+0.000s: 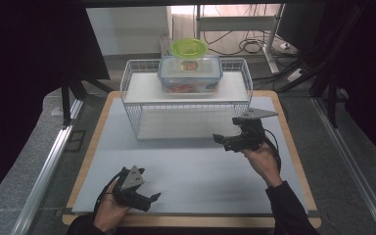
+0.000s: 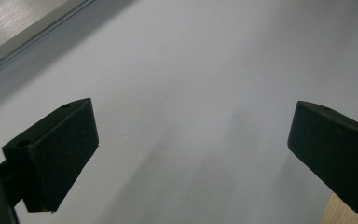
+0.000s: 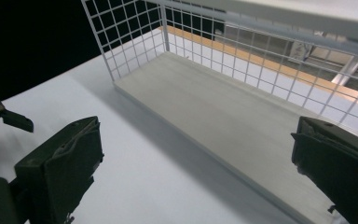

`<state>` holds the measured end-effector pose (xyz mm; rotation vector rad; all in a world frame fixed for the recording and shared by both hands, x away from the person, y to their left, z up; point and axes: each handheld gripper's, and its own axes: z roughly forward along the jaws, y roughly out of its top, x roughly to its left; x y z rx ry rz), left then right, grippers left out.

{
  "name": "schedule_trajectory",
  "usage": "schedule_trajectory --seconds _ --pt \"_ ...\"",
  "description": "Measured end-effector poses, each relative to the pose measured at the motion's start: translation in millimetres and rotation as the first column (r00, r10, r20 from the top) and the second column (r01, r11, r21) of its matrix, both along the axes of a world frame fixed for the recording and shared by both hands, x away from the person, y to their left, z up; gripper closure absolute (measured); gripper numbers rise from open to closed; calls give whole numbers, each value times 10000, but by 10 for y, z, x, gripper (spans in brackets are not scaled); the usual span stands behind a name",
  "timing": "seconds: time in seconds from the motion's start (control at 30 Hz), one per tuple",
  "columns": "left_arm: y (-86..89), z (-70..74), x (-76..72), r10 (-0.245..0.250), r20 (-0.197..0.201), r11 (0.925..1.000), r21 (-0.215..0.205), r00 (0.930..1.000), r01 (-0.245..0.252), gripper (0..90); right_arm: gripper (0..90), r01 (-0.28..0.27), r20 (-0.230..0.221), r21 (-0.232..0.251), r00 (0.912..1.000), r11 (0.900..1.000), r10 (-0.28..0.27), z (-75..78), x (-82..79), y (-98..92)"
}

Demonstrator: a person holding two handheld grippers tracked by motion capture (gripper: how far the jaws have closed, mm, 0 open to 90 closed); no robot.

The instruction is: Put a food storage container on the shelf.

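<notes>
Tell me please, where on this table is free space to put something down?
The white mat is bare between the left gripper and right gripper, up to the wire rack. The rack's lower shelf is bare too. Its top shelf is crowded in the middle by the clear container with the green lid on top.

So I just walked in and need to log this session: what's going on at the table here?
A person works at the table with a gripper in each hand. The right gripper hangs open and empty in front of the white wire rack, facing its bare lower shelf. The left gripper sits open and empty near the table's front edge. A clear food container with a green lid on top stands on the rack's upper shelf.
</notes>
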<state>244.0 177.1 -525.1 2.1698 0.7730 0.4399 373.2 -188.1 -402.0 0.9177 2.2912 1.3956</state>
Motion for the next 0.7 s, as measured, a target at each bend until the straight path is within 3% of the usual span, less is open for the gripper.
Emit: schedule_trajectory --seconds 0.7 --pt "-10 -2 -12 -136 112 9999 84 9998 135 16 0 584 244 -964 9981 9936 -563 -363 -373 -98"
